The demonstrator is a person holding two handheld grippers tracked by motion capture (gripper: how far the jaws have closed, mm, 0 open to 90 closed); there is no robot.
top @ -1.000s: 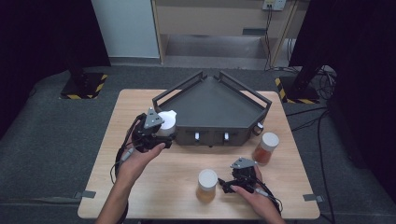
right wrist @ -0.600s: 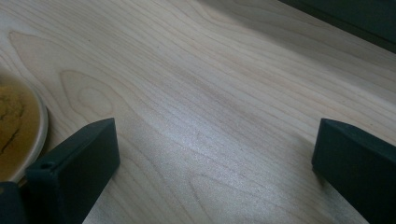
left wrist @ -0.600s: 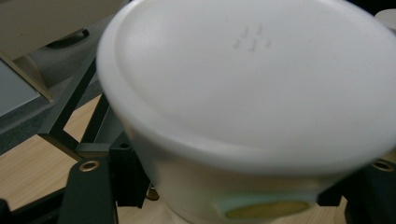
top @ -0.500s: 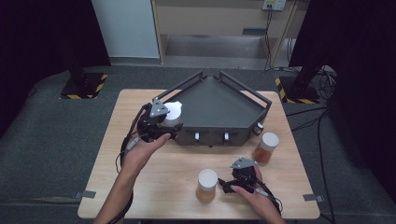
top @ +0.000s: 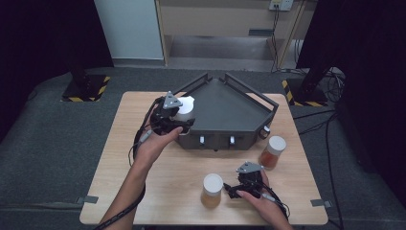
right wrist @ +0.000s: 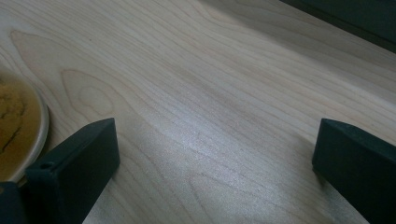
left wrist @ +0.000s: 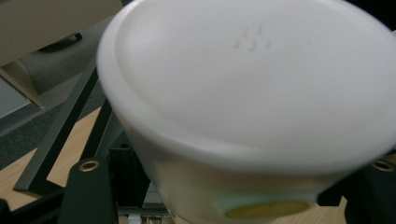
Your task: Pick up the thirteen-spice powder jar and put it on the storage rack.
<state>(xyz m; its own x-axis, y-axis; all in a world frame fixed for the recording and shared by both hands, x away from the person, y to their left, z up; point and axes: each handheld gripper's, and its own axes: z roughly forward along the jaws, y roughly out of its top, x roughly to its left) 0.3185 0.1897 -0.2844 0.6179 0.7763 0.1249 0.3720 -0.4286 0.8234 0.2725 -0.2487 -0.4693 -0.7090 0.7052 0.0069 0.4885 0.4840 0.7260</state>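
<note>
My left gripper (top: 178, 120) is shut on a jar with a white lid (top: 184, 107) and holds it just above the left rim of the dark three-cornered tray (top: 225, 108). In the left gripper view the jar (left wrist: 252, 88) sits large and blurred between the black jaws, with the tray's rails behind it. My right gripper (top: 233, 188) rests low on the table at the front right, open, its jaws pointing at a second white-lidded jar of amber stuff (top: 212, 189). In the right gripper view that gripper (right wrist: 215, 163) has only bare wood between its jaws, with the jar's edge (right wrist: 16, 130) at the left.
A third jar of amber stuff (top: 272, 152) stands right of the tray's front corner. A small dark knob-like thing (top: 264, 132) sits at that corner. The wooden table (top: 158, 191) has bare room at its front left. Cables trail from both grippers.
My left gripper has carried the white-lidded jar to the right, from beside the tray to over its left rim. The right gripper has stayed where it was.
</note>
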